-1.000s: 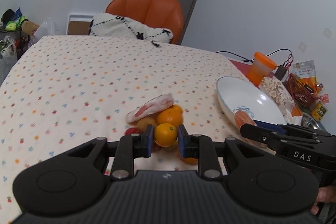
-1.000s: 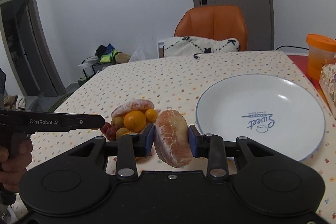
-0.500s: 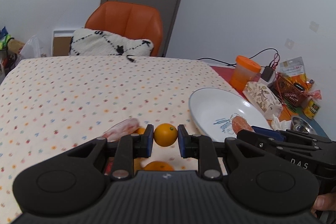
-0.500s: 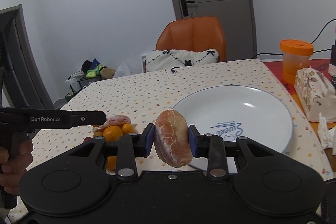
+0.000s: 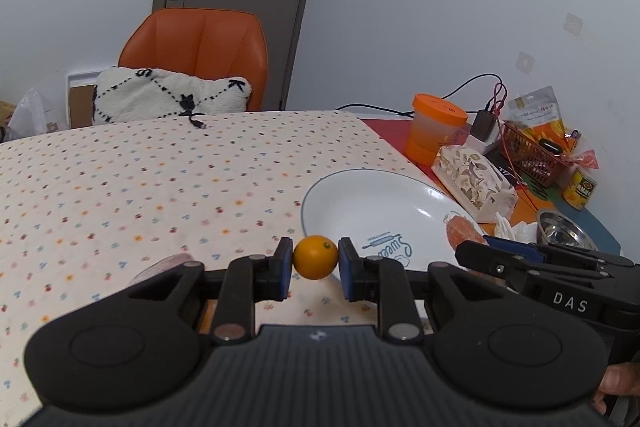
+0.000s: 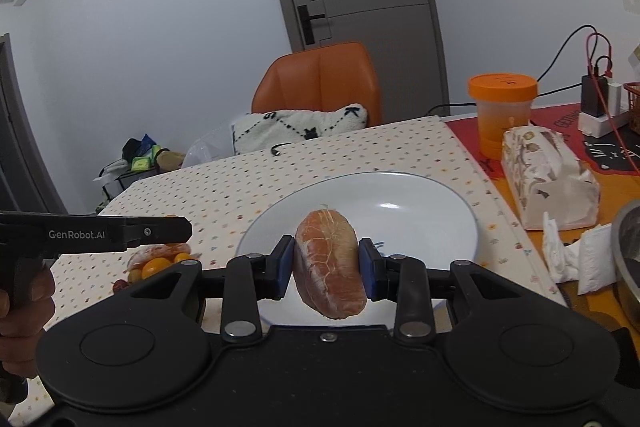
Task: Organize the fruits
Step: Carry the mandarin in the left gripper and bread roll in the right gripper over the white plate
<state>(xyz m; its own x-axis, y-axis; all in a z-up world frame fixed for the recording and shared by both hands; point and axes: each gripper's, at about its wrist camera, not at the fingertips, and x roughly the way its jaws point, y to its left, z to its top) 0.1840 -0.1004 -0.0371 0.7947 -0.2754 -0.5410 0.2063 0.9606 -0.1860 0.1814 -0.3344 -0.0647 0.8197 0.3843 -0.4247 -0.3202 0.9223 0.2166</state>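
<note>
In the left wrist view, the left gripper has its jaws closed on a small orange, pinched at both sides between the blue pads and held above the dotted tablecloth, just at the near-left rim of the white plate. The right gripper reaches in from the right over the plate's near edge, a pale pink grapefruit segment showing at its tip. Beyond the plate sit a patterned tissue pack and an orange-lidded jar.

In the right wrist view, the right gripper is clamped on the peeled grapefruit segment (standing roughly upright between the pads), held over the near part of the plate, which has no fruit lying on it. The left gripper juts in from the left, a hand on its handle. Below it, on the cloth, lies the pile of remaining fruit, left of the plate.
</note>
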